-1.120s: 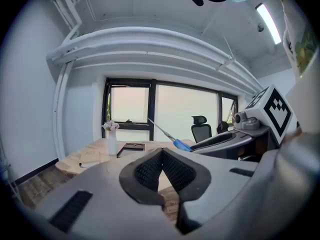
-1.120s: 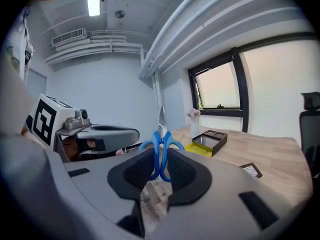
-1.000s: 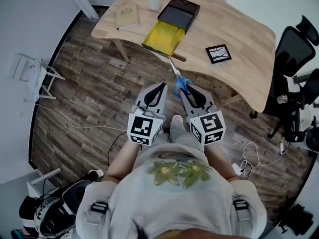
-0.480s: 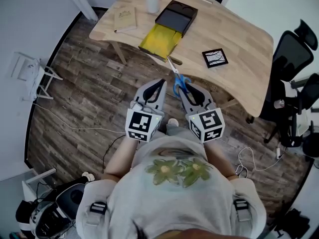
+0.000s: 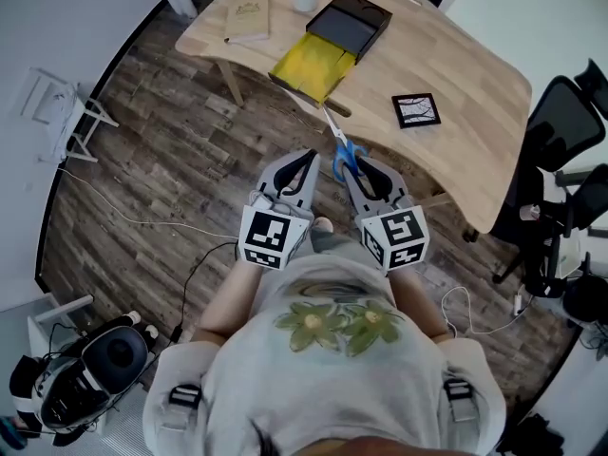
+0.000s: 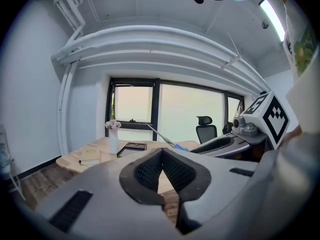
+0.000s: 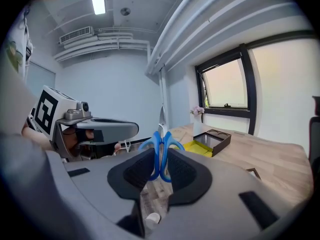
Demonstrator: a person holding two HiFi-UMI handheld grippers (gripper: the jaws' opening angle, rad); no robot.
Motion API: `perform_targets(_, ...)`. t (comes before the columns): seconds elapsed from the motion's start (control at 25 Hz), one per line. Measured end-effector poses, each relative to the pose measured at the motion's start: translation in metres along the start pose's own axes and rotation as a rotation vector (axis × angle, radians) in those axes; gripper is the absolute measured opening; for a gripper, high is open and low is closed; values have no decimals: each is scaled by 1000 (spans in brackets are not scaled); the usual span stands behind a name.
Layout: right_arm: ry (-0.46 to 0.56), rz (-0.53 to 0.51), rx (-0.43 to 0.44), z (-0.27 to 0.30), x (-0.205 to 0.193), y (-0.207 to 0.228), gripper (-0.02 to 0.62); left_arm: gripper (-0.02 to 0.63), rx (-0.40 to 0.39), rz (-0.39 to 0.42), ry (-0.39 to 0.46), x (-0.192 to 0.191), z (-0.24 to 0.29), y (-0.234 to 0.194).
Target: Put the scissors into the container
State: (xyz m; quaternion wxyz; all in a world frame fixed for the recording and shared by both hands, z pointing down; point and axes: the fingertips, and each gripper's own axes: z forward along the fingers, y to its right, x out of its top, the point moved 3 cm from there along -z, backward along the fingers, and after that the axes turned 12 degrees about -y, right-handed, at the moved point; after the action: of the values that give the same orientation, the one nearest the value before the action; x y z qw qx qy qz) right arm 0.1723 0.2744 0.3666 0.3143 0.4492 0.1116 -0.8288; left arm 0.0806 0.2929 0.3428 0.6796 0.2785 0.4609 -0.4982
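We hold one pair of scissors [image 7: 156, 151], blue-handled with slim silver blades, pinched by the handles in our right gripper's [image 7: 159, 171] jaws, in the air before the counter [image 5: 456, 84]. Our left gripper's [image 6: 162, 159] jaws are closed and empty. One black container [image 5: 353, 25] sits on the counter.

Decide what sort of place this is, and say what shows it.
Probably an office or workroom. There is a light wooden desk with rounded corners, a black high-backed office chair beside it, and a wide black-framed window beyond the desk.
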Motion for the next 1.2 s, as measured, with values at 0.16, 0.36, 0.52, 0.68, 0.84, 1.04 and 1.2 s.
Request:
perform_targets(0.16,-1,4,19,18,4,-1,80,8,18,-18,-8,-4,4,-17)
perform_targets(0.36,13,-2,23,1,-8,4,81,8,10,-13,-28,-12,6,5)
perform_targets(0.52,20,5,23,9,0,14,81,8,-6,-13,-32,-6,18,-4)
perform_targets(0.68,8,20,14,29,6,23,81,8,-16,-21,-50,-7,32,-23)
perform_targets(0.84,-2,25,5,40,12,32,81,8,-33,-27,-61,-6,46,-35)
perform_targets(1.04,-12,38,-17,64,26,50,81,8,-57,-43,-63,4,71,-61)
perform_targets(1.2,-25,49,-32,86,40,65,81,8,-83,-43,-78,13,94,-83)
